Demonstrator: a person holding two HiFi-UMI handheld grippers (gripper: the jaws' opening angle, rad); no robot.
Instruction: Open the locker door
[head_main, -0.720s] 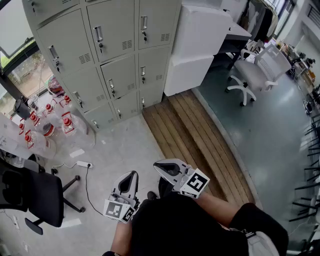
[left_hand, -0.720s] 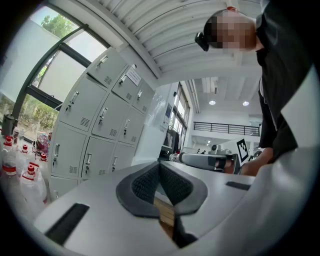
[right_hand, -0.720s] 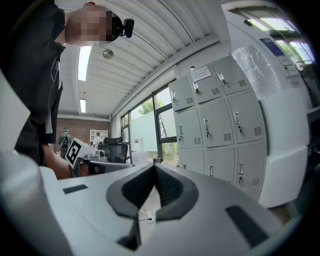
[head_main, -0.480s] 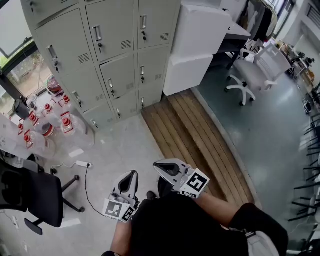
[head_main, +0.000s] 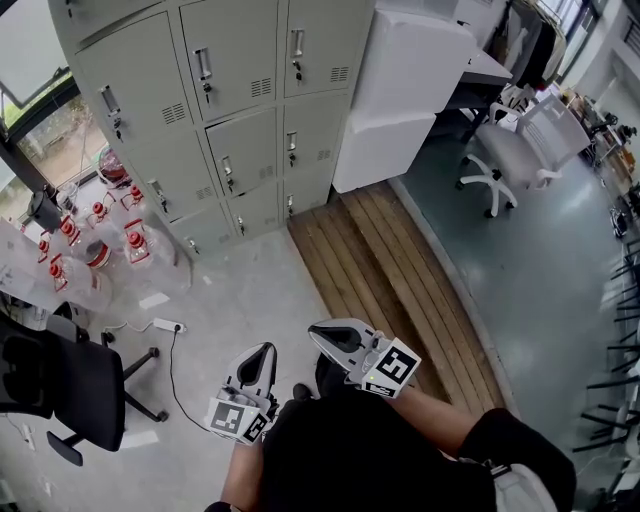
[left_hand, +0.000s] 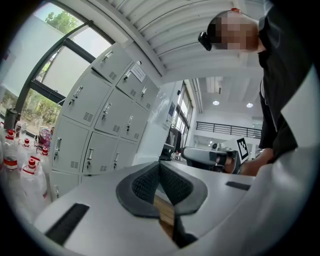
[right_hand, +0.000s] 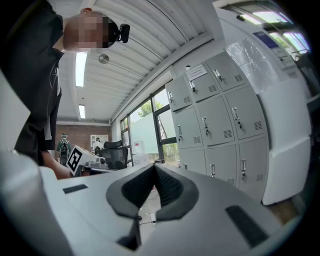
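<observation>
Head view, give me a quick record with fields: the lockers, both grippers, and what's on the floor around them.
Lockers: grey, every visible door shut
Left gripper: shut, empty, well short of the lockers
Right gripper: shut, empty, also short of them
Floor, left side: red-capped bottles, black office chair, power strip
Floor, right side: wooden platform, white office chair
Task state: no door opened yet

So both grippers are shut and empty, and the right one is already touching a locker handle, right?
Not touching. The left gripper and right gripper are shut and empty, but the right one is held close to the person, well short of the lockers; the head view shows floor between them.
</observation>
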